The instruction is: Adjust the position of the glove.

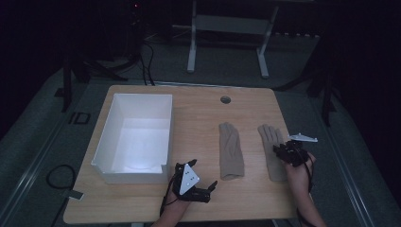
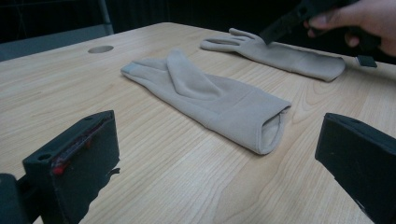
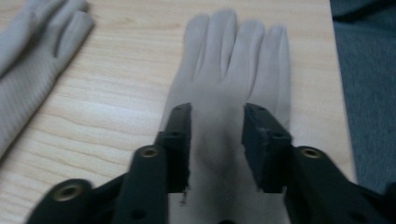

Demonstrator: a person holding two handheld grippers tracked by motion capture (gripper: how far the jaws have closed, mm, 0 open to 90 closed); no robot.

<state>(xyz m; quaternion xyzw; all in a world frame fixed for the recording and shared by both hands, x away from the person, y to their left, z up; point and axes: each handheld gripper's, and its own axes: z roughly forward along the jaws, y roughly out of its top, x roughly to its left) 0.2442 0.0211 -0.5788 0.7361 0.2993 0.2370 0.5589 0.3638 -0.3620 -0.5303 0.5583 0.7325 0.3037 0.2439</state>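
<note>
Dark surroundings frame a pale wooden table (image 1: 142, 198) seen from the high view, with grey floor and a metal stand's legs behind it. A white open box (image 1: 135, 137) sits on the table's left half. Two beige fabric gloves lie flat toward the right, well apart: the left glove (image 1: 230, 151) near the middle and the right glove (image 1: 270, 142) near the edge. The left gripper (image 1: 208, 189) rests low near the front edge, just beside the left glove's cuff. The right gripper (image 1: 283, 152) hangs over the right glove.

From the left gripper view, its jaws stand wide apart and hold nothing. The left glove (image 2: 210, 98) lies ahead, open cuff nearest, thumb folded across the palm.

From the right gripper view, the jaws are narrowed to a small gap over the right glove (image 3: 233, 70), straddling its palm; whether they pinch the cloth is unclear.

Both gloves look light, soft and limp. They would likely sag when lifted, so pinching a fold at the cuff or mid-palm seems best.
</note>
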